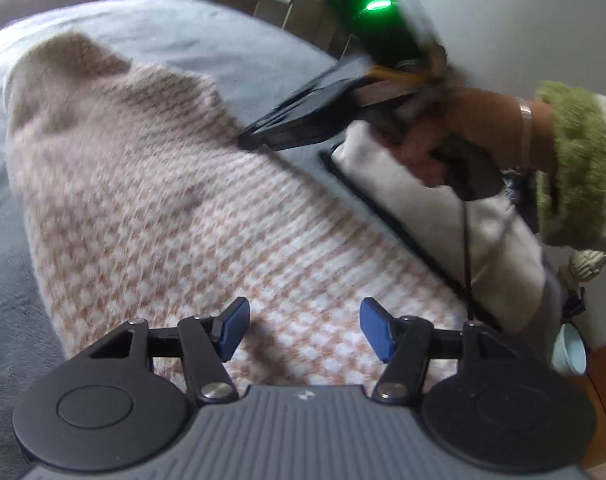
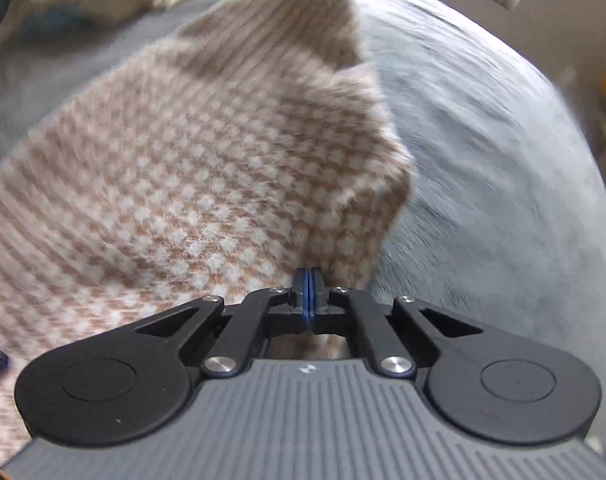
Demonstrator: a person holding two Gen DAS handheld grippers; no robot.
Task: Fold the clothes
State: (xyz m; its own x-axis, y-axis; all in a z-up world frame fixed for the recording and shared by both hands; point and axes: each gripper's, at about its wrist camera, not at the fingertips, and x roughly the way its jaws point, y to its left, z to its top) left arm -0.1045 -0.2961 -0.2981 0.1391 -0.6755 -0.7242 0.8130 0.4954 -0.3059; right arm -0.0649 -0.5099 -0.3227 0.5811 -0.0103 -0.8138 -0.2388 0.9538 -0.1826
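**Knit sweater mid-fold on the grey bed**

Checked tan-and-white sweater (image 1: 175, 216) spread across the grey bed cover (image 1: 207, 36), plain beige ribbed end at the far left, checked body running toward the near right. In the right wrist view, same sweater (image 2: 191, 184) raised into a peaked fold, its right edge dropping steeply to the cover (image 2: 483, 152).

Right gripper (image 2: 307, 276) fully closed, blue pads pressed together at the sweater's near edge; fabric visible just behind the pads, but whether any is pinched between them cannot be told. Left gripper (image 1: 303, 330) open over the checked knit, nothing between the pads (image 1: 235, 328).

Risks: thick, slack knit slipping from a thin pinch and dropping the fold; a lone corner grip dragging the layer askew; open left fingers snagging the loose weave.

Hard to make out: heavy motion blur throughout; sleeves and neckline not identifiable; near hem cut off by the gripper bodies; white item (image 1: 443, 208) at the right partly hidden by the person's hand (image 1: 423, 148).
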